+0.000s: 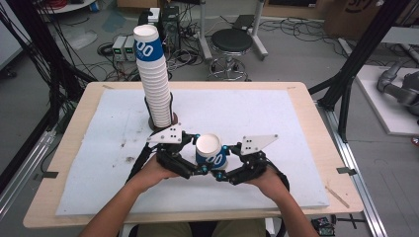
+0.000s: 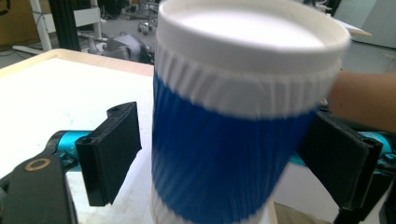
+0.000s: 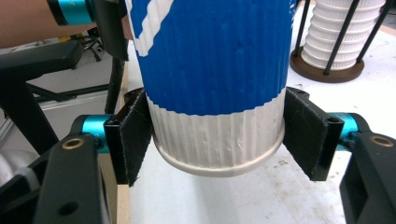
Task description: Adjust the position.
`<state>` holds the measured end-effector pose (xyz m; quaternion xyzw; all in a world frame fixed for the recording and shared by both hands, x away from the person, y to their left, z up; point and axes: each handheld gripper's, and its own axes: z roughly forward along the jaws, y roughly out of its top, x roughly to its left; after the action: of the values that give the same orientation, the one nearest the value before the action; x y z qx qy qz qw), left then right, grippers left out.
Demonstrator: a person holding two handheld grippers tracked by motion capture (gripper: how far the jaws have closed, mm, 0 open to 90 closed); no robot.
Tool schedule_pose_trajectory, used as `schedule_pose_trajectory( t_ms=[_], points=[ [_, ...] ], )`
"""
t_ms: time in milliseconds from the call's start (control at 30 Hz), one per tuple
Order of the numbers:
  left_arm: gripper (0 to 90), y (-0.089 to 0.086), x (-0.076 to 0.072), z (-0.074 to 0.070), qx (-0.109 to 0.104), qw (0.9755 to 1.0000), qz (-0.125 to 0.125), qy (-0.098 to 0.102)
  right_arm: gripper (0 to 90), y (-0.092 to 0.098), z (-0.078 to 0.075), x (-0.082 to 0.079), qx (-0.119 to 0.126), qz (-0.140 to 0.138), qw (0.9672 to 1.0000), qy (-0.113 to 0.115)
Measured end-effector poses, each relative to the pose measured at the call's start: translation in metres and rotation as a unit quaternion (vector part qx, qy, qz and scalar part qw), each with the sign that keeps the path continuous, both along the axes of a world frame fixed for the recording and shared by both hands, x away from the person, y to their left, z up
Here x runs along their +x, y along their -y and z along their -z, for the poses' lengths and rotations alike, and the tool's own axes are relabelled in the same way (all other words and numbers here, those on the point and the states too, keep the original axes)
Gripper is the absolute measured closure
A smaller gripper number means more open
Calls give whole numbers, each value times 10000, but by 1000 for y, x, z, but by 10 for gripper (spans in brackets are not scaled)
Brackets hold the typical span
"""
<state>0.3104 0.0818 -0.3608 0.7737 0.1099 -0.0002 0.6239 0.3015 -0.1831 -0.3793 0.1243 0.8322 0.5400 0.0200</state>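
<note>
Blue-banded and ribbed, the single paper cup (image 1: 211,152) hangs upright between the two grippers, above the white foam mat (image 1: 276,123) near the person's edge of the table (image 1: 69,148); the step in hand looks like a handover from one gripper to the other; the right gripper (image 3: 217,135) has its pads pressed on the white base of the cup, both sides touching just above the bottom rim, so it holds the cup; the left gripper (image 2: 219,154) stands wide around the blue band, a clear gap showing between its near pad and the cup wall, so it grips nothing; the tall stack of cups (image 1: 152,74) stands in its wire-post holder (image 1: 163,121) well behind, at the far left of the mat; the next move, as I judge it, calls for the left gripper to back straight away without brushing the wall, while the right keeps a light squeeze, since the thin paper would crush or tilt under more.
</note>
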Motion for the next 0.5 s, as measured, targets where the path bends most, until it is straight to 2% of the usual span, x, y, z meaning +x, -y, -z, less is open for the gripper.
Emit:
schedule_pose_trajectory(
  t_ms=[167, 200, 300, 333, 367, 400, 433, 500],
  points=[
    [157, -8, 0, -3, 44, 10000, -43, 23, 304, 6, -7, 1, -116, -5, 9998, 171],
    [157, -11, 0, -5, 91, 9999, -77, 26, 304, 9, -9, 1, -201, 21, 9996, 219],
    [157, -14, 0, -7, 127, 9999, -78, 30, 304, 11, -11, 1, -292, 1, 9992, 256],
    [157, -16, 0, -9, 139, 9999, -63, 24, 304, 14, -12, 2, -452, 16, 9986, 272],
    [157, -17, 0, -10, 159, 9999, -61, 23, 304, 14, -12, 2, -452, 16, 9986, 272],
    [157, -20, 1, -14, 218, 9998, -45, 17, 304, 15, -13, 2, -619, -6, 9976, 309],
    [157, -20, 1, -14, 218, 9998, -45, 17, 304, 15, -13, 2, -619, -6, 9976, 309],
    [157, -22, 1, -18, 288, 9996, -40, 18, 304, 16, -14, 3, -855, -36, 9956, 387]
  ],
)
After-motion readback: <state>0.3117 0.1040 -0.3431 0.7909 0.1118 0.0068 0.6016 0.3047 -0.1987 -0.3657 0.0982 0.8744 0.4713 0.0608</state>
